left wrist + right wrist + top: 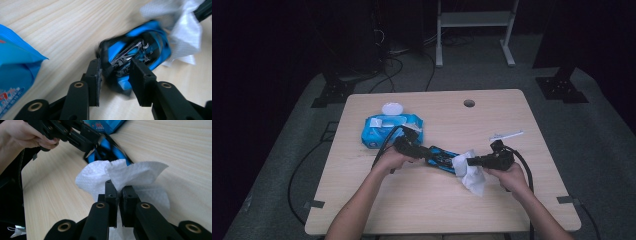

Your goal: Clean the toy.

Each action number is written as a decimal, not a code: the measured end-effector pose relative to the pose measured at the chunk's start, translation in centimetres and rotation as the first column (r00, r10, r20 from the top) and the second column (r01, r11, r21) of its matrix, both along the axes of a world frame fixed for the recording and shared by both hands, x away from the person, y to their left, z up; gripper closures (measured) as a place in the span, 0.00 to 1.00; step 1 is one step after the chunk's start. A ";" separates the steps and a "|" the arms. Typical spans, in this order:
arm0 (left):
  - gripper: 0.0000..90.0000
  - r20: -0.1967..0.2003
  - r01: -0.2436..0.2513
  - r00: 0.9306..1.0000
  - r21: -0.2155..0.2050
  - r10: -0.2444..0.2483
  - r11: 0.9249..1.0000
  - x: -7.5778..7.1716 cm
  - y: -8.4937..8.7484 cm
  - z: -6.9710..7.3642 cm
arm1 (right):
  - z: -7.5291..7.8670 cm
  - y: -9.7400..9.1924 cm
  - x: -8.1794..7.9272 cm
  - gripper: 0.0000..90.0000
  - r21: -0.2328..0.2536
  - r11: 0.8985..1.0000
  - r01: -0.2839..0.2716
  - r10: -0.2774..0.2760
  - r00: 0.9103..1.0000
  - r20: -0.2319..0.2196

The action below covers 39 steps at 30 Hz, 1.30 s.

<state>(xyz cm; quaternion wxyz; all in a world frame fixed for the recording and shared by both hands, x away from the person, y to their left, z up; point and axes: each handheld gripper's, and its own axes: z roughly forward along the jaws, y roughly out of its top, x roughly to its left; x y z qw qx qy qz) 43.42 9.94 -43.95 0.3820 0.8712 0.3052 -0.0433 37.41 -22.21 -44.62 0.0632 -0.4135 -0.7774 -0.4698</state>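
Observation:
A blue and black toy car [442,157] is held just above the middle of the table, its dark underside with metal parts [130,53] facing the left gripper view. My left gripper [424,152] [115,62] is shut on one end of the car, a jaw on each side. My right gripper [469,161] [120,186] is shut on a crumpled white wipe [472,175] [125,172]. The wipe [187,37] lies against the car's far end [105,147].
A blue pack of wet wipes [392,127] [15,62] with its white lid [392,108] flipped open lies behind the left hand [22,135]. A small white strip [507,135] lies at the right. The wooden table [427,210] has a cable hole [469,103] near its far edge.

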 end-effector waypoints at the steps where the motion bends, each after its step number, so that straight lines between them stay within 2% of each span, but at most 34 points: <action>1: 0.69 -0.003 0.007 1.000 -0.017 -0.007 1.000 0.1 -0.1 0.0 | 0.0 0.1 0.2 0.94 -0.004 1.000 -0.002 0.002 1.000 0.006; 2: 0.69 0.010 0.001 1.000 -0.021 -0.001 1.000 0.1 -0.3 0.0 | 0.0 0.2 0.2 0.94 -0.013 1.000 0.001 -0.001 1.000 0.007; 6: 0.68 0.047 0.007 0.999 0.009 -0.007 1.000 -0.1 -0.9 0.1 | -0.2 0.1 0.6 0.94 -0.026 1.000 0.014 -0.013 1.000 0.012; 11: 0.63 0.093 0.026 0.995 -0.001 -0.026 1.000 -0.5 -0.7 0.3 | -0.5 -0.4 0.6 0.94 -0.052 0.998 0.024 -0.023 1.000 0.013; 14: 0.59 0.125 0.035 0.992 -0.005 -0.034 0.999 -1.0 -0.5 0.4 | -0.5 -1.1 0.5 0.94 -0.045 0.998 0.035 -0.034 0.999 0.018; 19: 0.55 0.175 0.036 0.984 -0.031 -0.030 0.999 -1.9 0.4 0.5 | 0.6 -2.8 -0.1 0.94 -0.054 0.996 0.065 -0.062 0.997 0.054; 22: 0.52 0.189 0.038 0.981 -0.045 -0.029 0.998 -2.5 0.9 0.5 | 1.6 -4.3 -0.4 0.94 -0.071 0.993 0.095 -0.089 0.992 0.090; 27: 0.49 0.217 0.045 0.975 -0.018 -0.040 0.999 -3.3 1.7 0.3 | 2.6 -7.2 -0.7 0.94 -0.119 0.980 0.156 -0.140 0.981 0.132; 30: 0.48 0.224 0.030 0.974 -0.028 -0.023 0.999 -3.6 2.2 0.2 | 2.7 -8.8 -0.7 0.94 -0.115 0.974 0.194 -0.177 0.974 0.137; 32: 0.47 0.238 0.028 0.971 -0.025 -0.022 0.999 -3.8 2.6 0.3 | 2.4 -9.5 -0.7 0.94 -0.119 0.970 0.211 -0.194 0.971 0.140; 34: 0.46 0.238 0.026 0.971 -0.031 -0.018 0.999 -4.0 2.8 0.2 | 2.0 -9.8 -0.4 0.94 -0.166 0.959 0.229 -0.205 0.967 0.150; 37: 0.46 0.246 0.025 0.969 -0.027 -0.017 0.999 -4.2 3.0 0.2 | 0.9 -10.3 0.3 0.94 -0.197 0.947 0.254 -0.230 0.963 0.139; 39: 0.45 0.253 0.025 0.967 -0.025 -0.018 0.999 -4.3 3.2 0.1 | 0.3 -10.4 0.6 0.94 -0.197 0.945 0.260 -0.237 0.963 0.132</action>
